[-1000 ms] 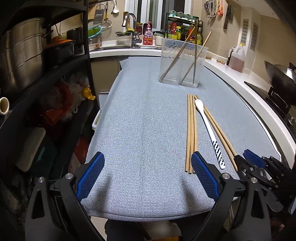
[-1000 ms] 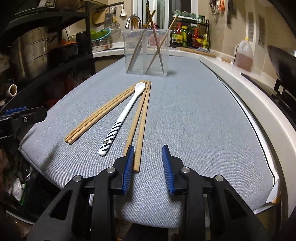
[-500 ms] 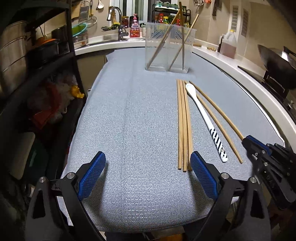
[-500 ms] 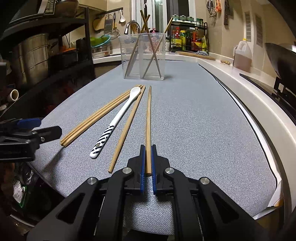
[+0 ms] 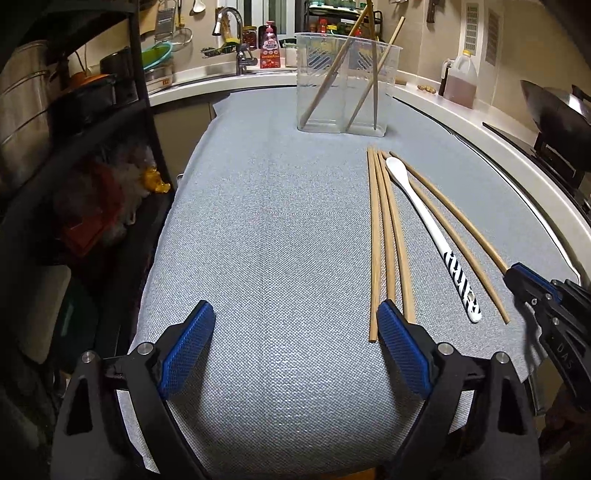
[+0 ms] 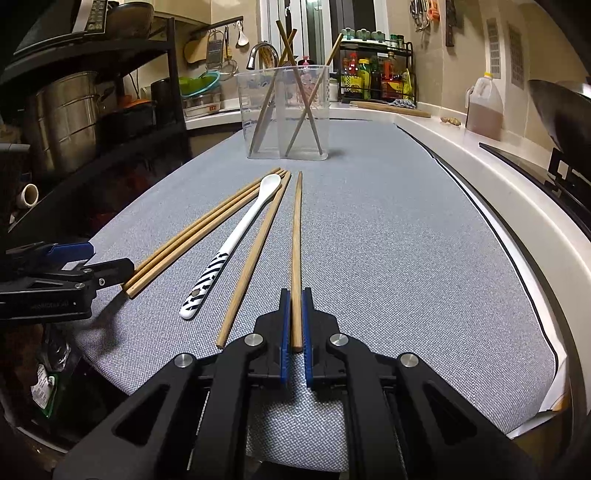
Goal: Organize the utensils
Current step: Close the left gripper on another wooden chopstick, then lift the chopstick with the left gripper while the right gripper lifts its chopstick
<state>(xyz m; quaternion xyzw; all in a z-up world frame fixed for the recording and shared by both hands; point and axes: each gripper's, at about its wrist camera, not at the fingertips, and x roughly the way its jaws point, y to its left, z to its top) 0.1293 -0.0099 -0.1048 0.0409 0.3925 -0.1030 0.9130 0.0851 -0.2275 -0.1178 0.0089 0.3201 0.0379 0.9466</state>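
Observation:
My right gripper [image 6: 294,299] is shut on the near end of one wooden chopstick [image 6: 296,236], which points away toward the clear plastic holder [image 6: 284,110]; the same gripper [image 5: 517,271] shows at the right edge of the left wrist view. The holder [image 5: 343,81] has three chopsticks leaning inside. On the grey mat lie a white spoon [image 6: 240,236] with a striped handle, a single chopstick [image 6: 255,254] and a bundle of three chopsticks [image 6: 199,229]. My left gripper [image 5: 295,328] is open just above the mat, its right finger beside the bundle's [image 5: 384,236] near ends.
A black shelf rack [image 5: 74,110] with pots stands along the left. A white counter [image 6: 498,184] runs along the right, bearing a jug of brown liquid [image 6: 484,107] and a wok [image 5: 557,107]. A sink and faucet [image 5: 229,29] sit behind the holder.
My right gripper closed on the rightmost chopstick and swung it away from its neighbour. My left gripper sank lower toward the mat and stayed open.

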